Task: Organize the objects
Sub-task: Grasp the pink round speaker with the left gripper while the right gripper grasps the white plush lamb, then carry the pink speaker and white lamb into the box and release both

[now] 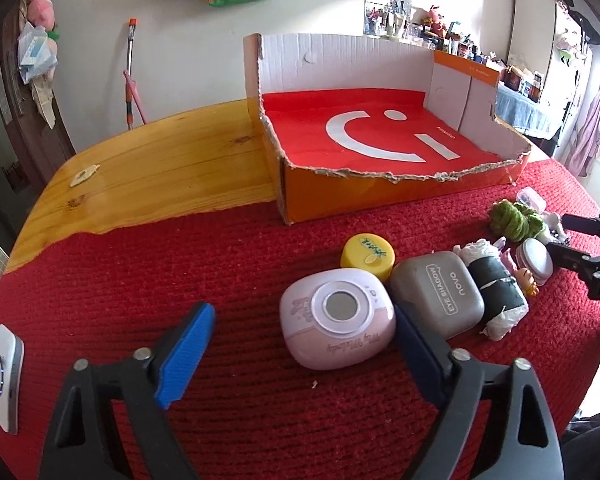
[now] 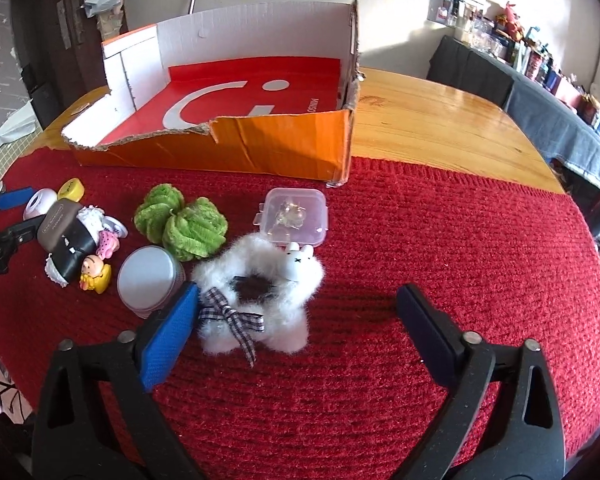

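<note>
Left gripper (image 1: 304,344): jaws wide, gripping nothing; pink case (image 1: 337,325) lies between them, beside the right pad.
Right gripper (image 2: 296,336): wide, empty, straddling white fluffy scrunchie (image 2: 256,304).
Crowding: grey eye-shadow case (image 1: 440,292) touches the pink case.
Far: orange box (image 1: 380,188), empty.

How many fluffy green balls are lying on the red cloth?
2. One green ball lies in front of the orange box; the other green ball touches it, beside the clear plastic case.
</note>
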Available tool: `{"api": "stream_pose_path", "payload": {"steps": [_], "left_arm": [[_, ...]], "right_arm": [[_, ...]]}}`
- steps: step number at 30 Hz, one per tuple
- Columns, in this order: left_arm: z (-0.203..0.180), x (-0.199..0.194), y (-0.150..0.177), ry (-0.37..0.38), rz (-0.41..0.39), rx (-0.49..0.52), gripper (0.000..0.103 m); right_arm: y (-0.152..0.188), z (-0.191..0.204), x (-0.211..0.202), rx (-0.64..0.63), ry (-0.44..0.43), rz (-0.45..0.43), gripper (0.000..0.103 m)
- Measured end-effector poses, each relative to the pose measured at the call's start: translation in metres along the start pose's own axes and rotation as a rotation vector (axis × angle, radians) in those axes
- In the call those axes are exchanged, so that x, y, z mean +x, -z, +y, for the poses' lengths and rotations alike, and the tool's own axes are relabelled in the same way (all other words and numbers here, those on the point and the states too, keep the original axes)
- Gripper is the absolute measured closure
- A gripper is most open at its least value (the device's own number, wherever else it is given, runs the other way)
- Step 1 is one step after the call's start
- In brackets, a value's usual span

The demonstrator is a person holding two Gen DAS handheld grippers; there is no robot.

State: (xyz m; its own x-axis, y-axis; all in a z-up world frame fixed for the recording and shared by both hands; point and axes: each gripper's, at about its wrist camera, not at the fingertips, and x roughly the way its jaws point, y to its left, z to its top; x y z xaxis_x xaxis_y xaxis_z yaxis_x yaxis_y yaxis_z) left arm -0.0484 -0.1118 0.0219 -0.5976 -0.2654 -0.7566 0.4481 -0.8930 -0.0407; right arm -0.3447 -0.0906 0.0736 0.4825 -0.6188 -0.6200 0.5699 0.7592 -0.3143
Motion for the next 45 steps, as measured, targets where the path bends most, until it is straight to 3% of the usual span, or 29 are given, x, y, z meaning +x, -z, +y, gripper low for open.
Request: {"api": "stream_pose_path", "payload": {"steps": [2, 3, 5, 9, 22, 32, 39, 45], "left_arm": [[0.0, 0.001, 0.001, 0.024, -0.002, -0.015, 0.028], [0.001, 0.0, 0.001, 0.036, -0.015, -0.025, 0.03], [0.001, -0.001, 0.002, 0.041, -0.027, -0.037, 0.046], [0.001, -0.006, 0.003, 0.051, -0.038, -0.081, 0.046], [-0.013, -0.041, 0.0, 0.03, -0.118, -0.119, 0.046], [-0.012, -0.051, -0.003, -0.006, -0.14, -0.164, 0.046], [-0.011, -0.07, -0.036, -0.01, -0.198, -0.169, 0.046], [-0.006, -0.053, -0.081, 0.008, -0.161, -0.154, 0.046]], "right_arm": [[0.0, 0.004, 0.0, -0.022, -0.013, -0.007, 0.022], [0.0, 0.005, -0.001, -0.031, -0.023, -0.014, 0.032], [0.0, 0.009, -0.003, -0.042, -0.045, -0.03, 0.052], [0.002, 0.011, -0.007, -0.04, -0.067, -0.043, 0.065], [-0.008, 0.019, -0.044, -0.057, -0.11, -0.134, 0.065], [-0.008, 0.018, -0.051, -0.056, -0.134, -0.154, 0.065], [-0.037, 0.013, -0.069, -0.078, -0.153, -0.208, 0.065], [-0.086, 0.007, -0.06, -0.121, -0.214, -0.183, 0.065]]}}
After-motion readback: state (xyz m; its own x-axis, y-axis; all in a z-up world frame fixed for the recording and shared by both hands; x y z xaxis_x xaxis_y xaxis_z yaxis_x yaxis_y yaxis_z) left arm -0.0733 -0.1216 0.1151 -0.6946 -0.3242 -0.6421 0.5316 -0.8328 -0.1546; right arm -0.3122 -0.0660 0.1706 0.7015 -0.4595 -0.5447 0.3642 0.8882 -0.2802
